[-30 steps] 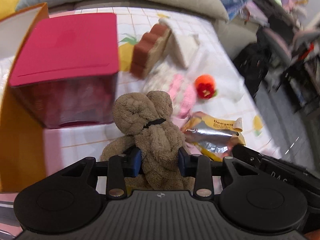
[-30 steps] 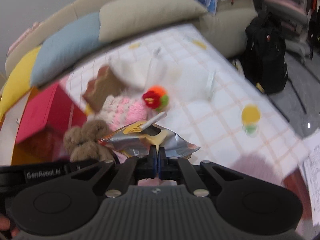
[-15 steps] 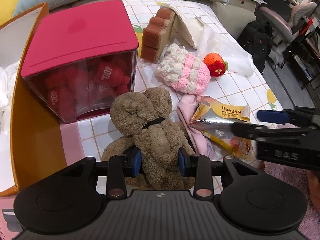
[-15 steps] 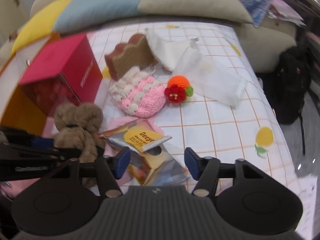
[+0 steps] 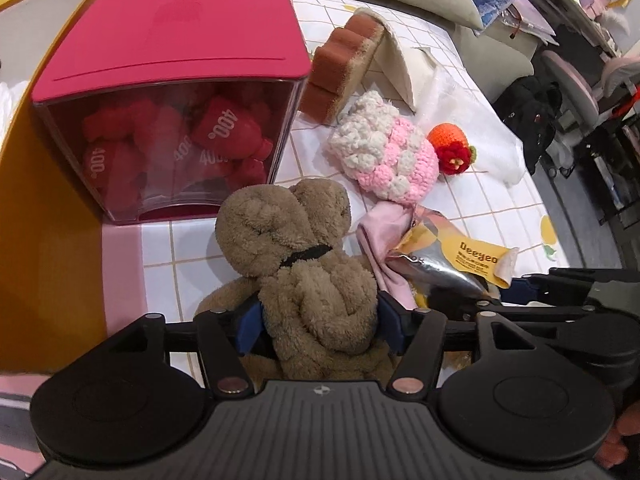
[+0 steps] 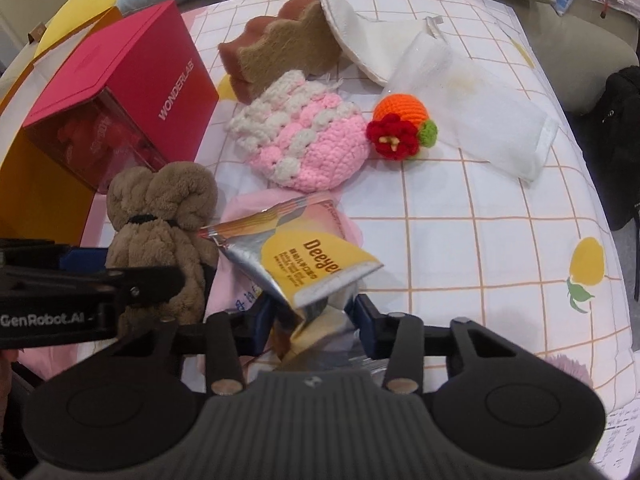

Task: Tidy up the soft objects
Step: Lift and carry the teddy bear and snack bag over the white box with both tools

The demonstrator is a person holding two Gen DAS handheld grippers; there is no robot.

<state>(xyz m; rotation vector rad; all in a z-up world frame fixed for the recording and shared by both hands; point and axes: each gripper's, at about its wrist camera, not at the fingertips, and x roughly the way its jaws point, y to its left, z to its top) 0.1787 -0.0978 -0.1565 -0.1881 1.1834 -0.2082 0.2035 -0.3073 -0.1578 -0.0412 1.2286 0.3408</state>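
Observation:
My left gripper (image 5: 318,326) is shut on a brown plush bear (image 5: 304,264), gripping its body; the bear also shows in the right wrist view (image 6: 160,216). My right gripper (image 6: 312,312) is open, its jaws either side of the lower end of a yellow and silver snack pouch (image 6: 304,264), which lies on a pink cloth (image 5: 386,236). Beyond lie a pink and white crochet piece (image 6: 304,140), an orange crochet ball with a red flower (image 6: 400,128) and a brown sponge (image 6: 276,56).
A red-lidded clear box (image 5: 172,80) of red items stands at the left beside an orange bin wall (image 5: 44,216). A white mesh bag (image 6: 472,108) and a white cloth (image 6: 360,40) lie on the checked bedsheet (image 6: 480,240). Pillows line the far edge.
My right gripper went from shut to open and has moved down around the snack pouch's lower end. My left gripper keeps its hold on the bear.

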